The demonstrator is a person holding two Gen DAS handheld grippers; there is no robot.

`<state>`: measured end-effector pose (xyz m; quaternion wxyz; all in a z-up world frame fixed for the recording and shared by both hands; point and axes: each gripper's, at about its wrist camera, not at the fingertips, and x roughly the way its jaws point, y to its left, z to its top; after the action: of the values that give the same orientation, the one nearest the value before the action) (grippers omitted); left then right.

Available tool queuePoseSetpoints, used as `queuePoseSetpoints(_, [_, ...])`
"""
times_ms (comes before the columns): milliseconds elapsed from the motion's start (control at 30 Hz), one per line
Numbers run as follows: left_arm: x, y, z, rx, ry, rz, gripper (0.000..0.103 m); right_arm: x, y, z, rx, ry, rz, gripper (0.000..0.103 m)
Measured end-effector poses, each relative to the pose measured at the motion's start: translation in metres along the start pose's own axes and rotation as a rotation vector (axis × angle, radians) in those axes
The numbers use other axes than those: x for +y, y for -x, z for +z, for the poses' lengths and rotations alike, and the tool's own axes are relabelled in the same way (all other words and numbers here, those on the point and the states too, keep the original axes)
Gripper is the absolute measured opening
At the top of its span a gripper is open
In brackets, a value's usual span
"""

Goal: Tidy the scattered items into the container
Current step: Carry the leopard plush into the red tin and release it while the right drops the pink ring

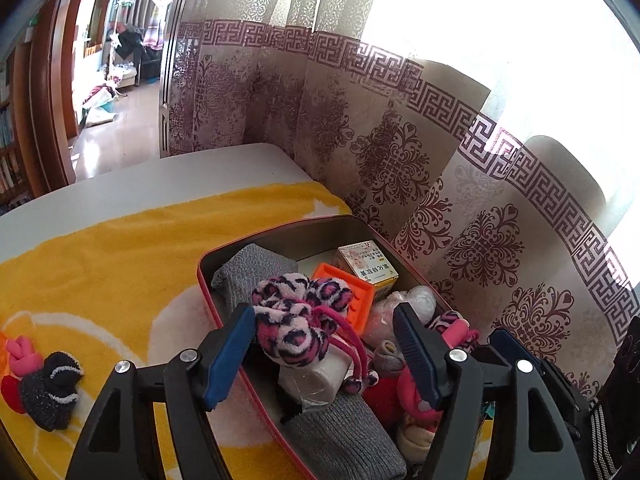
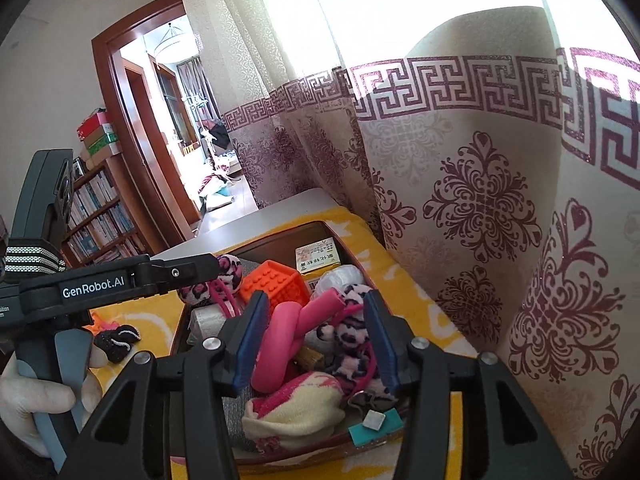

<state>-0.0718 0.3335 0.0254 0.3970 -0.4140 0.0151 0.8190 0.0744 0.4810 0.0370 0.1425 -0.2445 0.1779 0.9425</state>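
Left wrist view: left gripper (image 1: 324,354) at lower centre, jaws moderately apart, blue ribbed pads clear of everything. A fuzzy leopard-print item (image 1: 294,314), pink, black and white with pink cords ending in pompoms, lies between the jaws on top of the load; no pad presses it. The container (image 1: 320,226), a rounded tin with a red rim and dark smooth inner wall, fills the centre. Inside: grey knit fabric (image 1: 256,266), an orange studded silicone piece (image 1: 348,292), a small yellow-and-white carton (image 1: 366,264), a crinkled clear plastic bag (image 1: 404,304). Only this view shows the pieces still outside the tin at lower left: a dark fluffy sock (image 1: 50,388) beside a pink plush item (image 1: 18,354), both on the yellow terry towel (image 1: 120,260).

Right wrist view: right gripper (image 2: 318,342) at lower centre, jaws moderately apart over the tin's near end. A smooth pink foam twist (image 2: 286,330) and a second leopard-print fuzzy piece (image 2: 352,330) sit between the pads; contact cannot be judged. Only this view shows a cream-and-pink knit sock (image 2: 294,406), a teal square (image 2: 376,426) at the near rim, and a hand (image 2: 38,396) at lower left gripping the other tool's handle
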Motion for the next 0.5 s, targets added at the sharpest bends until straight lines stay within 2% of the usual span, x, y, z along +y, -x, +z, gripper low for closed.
queuePoseSetpoints(500, [0.017,0.019,-0.012,-0.01,0.023,0.028,0.073,0.0,-0.001,-0.004,-0.007,0.007,-0.016,0.055])
